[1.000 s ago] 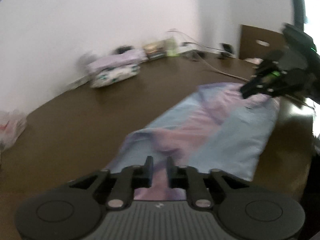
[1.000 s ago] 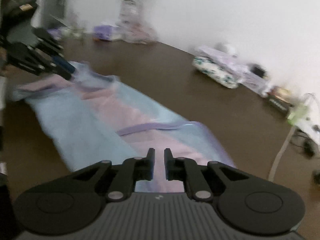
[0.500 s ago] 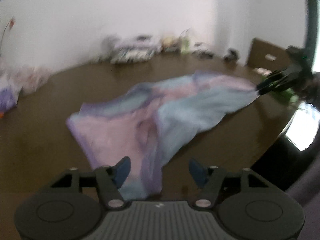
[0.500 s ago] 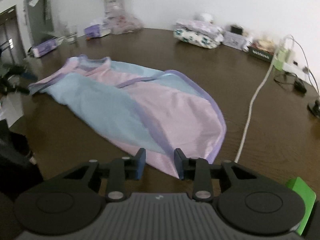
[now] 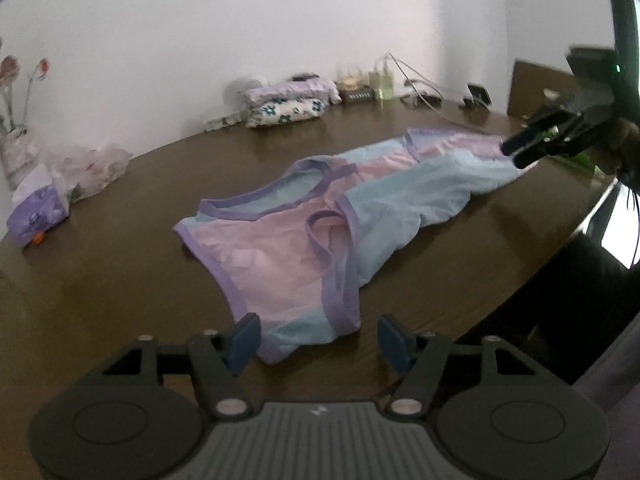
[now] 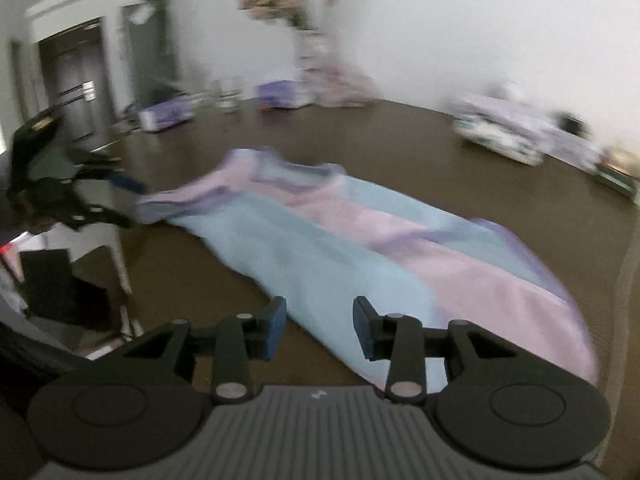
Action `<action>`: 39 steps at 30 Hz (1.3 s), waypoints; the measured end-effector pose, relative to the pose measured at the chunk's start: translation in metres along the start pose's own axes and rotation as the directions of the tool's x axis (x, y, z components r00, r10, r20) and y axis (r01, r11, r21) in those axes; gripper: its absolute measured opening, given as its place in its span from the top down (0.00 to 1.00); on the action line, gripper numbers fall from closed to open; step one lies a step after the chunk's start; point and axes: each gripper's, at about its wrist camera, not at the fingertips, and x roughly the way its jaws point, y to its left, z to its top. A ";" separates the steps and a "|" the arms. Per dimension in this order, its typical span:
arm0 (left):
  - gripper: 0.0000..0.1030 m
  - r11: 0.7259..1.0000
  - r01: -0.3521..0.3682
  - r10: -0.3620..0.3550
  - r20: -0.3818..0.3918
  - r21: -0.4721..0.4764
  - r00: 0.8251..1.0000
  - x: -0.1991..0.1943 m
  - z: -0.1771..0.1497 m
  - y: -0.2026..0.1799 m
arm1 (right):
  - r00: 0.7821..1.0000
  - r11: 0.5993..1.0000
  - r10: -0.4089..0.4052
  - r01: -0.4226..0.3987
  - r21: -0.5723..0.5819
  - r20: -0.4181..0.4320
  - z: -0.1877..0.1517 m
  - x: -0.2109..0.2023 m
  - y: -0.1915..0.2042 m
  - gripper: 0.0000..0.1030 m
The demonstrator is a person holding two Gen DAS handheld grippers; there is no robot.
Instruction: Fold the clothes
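A sleeveless garment [image 5: 320,220] in pink and light blue with purple trim lies stretched out flat on the dark brown table [image 5: 120,280]. My left gripper [image 5: 319,340] is open at the shoulder end, and the cloth's near edge lies just ahead of its blue pads [image 5: 244,338]. My right gripper [image 6: 320,328] is open at the hem end, with the garment [image 6: 360,248] running away from it. Each gripper shows in the other's view: the right gripper [image 5: 536,142] by the far hem, the left gripper [image 6: 116,196] by the far shoulder.
A stack of folded clothes [image 5: 288,102] sits by the wall, with chargers and cables [image 5: 400,88] to its right. A tissue pack [image 5: 36,212] and a plastic bag [image 5: 92,164] lie at the left. A vase of flowers [image 6: 308,52] stands far back. The table edge [image 5: 520,288] runs close on the right.
Both grippers were shut on the garment's ends a second ago. They have since opened and let go, and the garment has settled flat on the table.
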 end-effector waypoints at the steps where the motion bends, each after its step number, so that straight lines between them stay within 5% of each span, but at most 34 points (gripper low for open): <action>1: 0.53 0.999 0.001 -0.001 -0.001 0.043 1.000 0.002 0.000 -0.003 | 1.000 1.000 0.007 -0.007 -0.019 -0.003 0.002 0.007 0.006 0.64; 5: 0.90 0.994 0.018 -0.018 0.002 0.104 1.000 0.007 0.001 0.003 | 1.000 1.000 0.001 -0.001 -0.031 -0.007 0.001 0.020 0.009 0.64; 7: 0.90 0.996 0.082 -0.082 0.002 -0.035 0.997 0.008 0.005 0.026 | 1.000 1.000 -0.004 0.004 -0.017 -0.006 -0.001 0.022 0.007 0.64; 9: 0.90 0.966 0.139 -0.133 0.039 -0.219 0.990 0.008 0.005 0.054 | 1.000 1.000 -0.009 0.009 -0.002 -0.006 -0.002 0.023 0.005 0.64; 11: 0.88 0.912 0.101 -0.082 0.064 -0.398 0.995 0.011 0.002 0.083 | 1.000 1.000 -0.015 0.015 0.013 -0.006 -0.003 0.025 0.003 0.64; 14: 0.81 0.837 -0.064 0.054 -0.035 -0.543 0.998 0.026 -0.001 0.105 | 1.000 0.999 -0.023 0.023 0.034 -0.005 -0.005 0.028 0.000 0.64; 16: 0.76 0.836 -0.074 0.079 -0.015 -0.544 0.997 0.021 -0.001 0.103 | 1.000 0.998 -0.029 0.029 0.048 -0.004 -0.006 0.029 -0.002 0.64; 20: 0.33 0.846 -0.032 0.094 0.089 -0.533 0.992 0.001 0.003 0.084 | 0.997 0.994 -0.080 0.081 0.079 -0.011 -0.015 0.012 -0.015 0.64; 22: 0.28 0.863 -0.019 0.091 0.118 -0.504 0.989 -0.001 0.006 0.068 | 0.994 0.988 -0.110 0.111 0.108 -0.019 -0.021 0.004 -0.024 0.64; 25: 0.31 0.893 -0.060 0.113 0.092 -0.446 0.989 0.014 0.007 0.050 | 0.988 0.974 -0.152 0.155 0.164 -0.031 -0.033 -0.006 -0.040 0.64; 29: 0.54 0.889 -0.152 0.167 -0.003 -0.432 0.986 0.035 0.003 0.044 | 0.971 0.944 -0.239 0.238 0.230 -0.023 -0.040 -0.009 -0.050 0.66; 33: 0.47 0.903 -0.275 0.283 -0.023 -0.330 0.959 0.036 -0.003 0.031 | 0.956 0.926 -0.292 0.290 0.243 -0.028 -0.048 -0.020 -0.054 0.66; 36: 0.45 0.870 -0.333 0.330 -0.072 -0.365 0.941 0.034 -0.004 0.041 | 0.943 0.902 -0.332 0.327 0.282 -0.031 -0.056 -0.043 -0.067 0.66; 39: 0.47 0.806 -0.437 0.424 -0.125 -0.400 0.897 0.033 0.005 0.045 | 0.939 0.903 -0.341 0.339 0.264 -0.042 -0.061 -0.054 -0.073 0.66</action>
